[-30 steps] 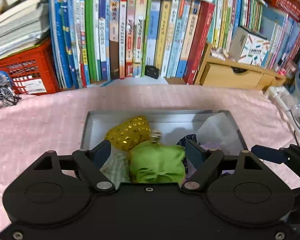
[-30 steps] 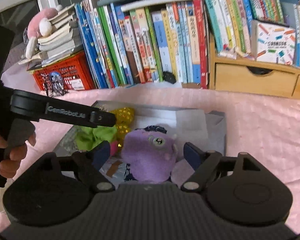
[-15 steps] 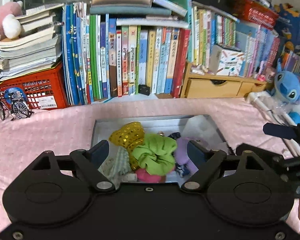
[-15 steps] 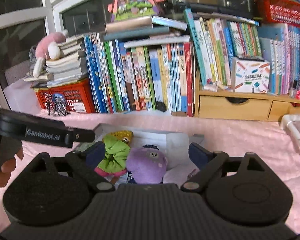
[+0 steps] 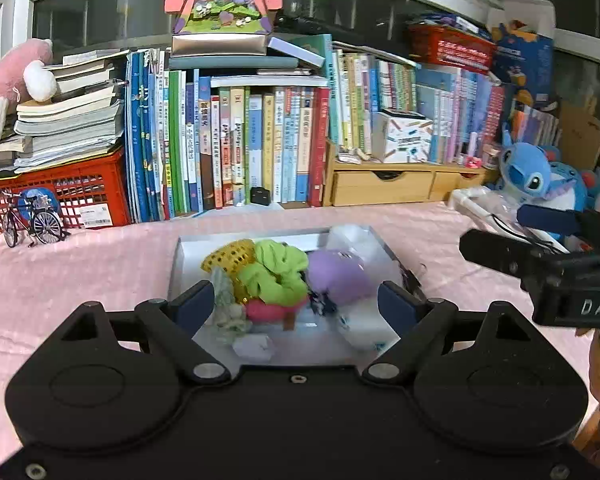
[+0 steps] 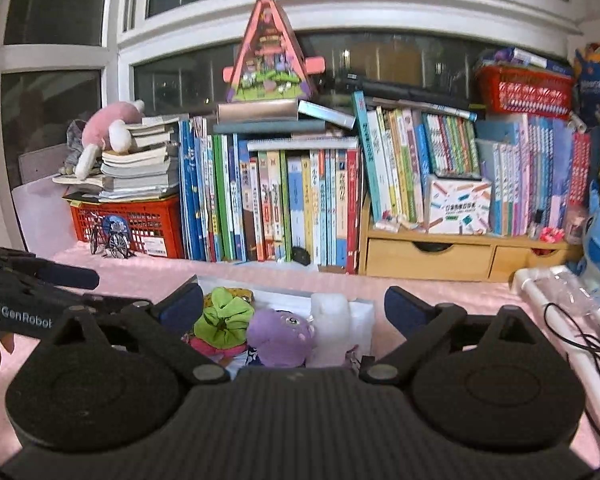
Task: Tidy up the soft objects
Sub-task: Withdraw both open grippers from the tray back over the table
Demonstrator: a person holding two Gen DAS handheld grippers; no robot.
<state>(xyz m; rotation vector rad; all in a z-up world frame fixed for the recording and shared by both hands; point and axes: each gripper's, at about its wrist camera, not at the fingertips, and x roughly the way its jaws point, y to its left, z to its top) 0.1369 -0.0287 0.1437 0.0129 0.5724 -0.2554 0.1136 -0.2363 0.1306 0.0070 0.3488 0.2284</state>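
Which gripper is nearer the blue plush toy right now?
Right. The right gripper hovers just in front of the blue plush toy; the left gripper faces the box, well left of that toy. Both jaws have just been opening, empty.

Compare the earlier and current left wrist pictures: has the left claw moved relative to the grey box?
Yes. The left claw has pulled back and up from the grey box, whose whole tray now shows; its jaws have just been opening, nothing between them.
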